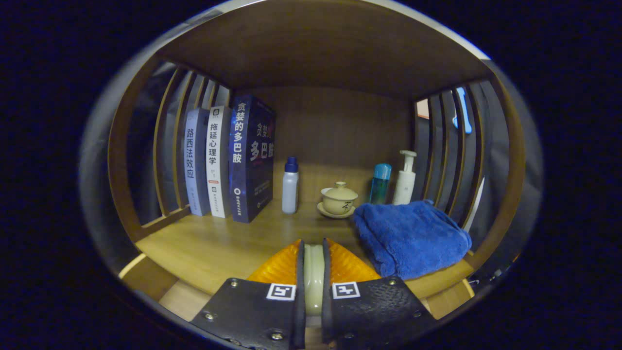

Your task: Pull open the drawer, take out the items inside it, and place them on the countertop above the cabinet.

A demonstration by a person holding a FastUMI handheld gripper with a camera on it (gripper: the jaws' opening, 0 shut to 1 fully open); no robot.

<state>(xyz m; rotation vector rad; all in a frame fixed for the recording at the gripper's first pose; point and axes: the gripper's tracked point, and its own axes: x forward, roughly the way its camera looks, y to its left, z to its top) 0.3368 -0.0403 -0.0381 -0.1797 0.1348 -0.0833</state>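
The pale green item (pixel 314 272) stands on edge between my jaws, which pinch it from both sides, its long axis pointing forward along them. The desk (pixel 214 248) lies just below and ahead, bare left of the towel (pixel 413 238).

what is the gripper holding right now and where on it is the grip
The gripper is shut on a pale green, thin-edged item, seen edge-on, with both fingers pressing its two flat faces. What the item is cannot be told.
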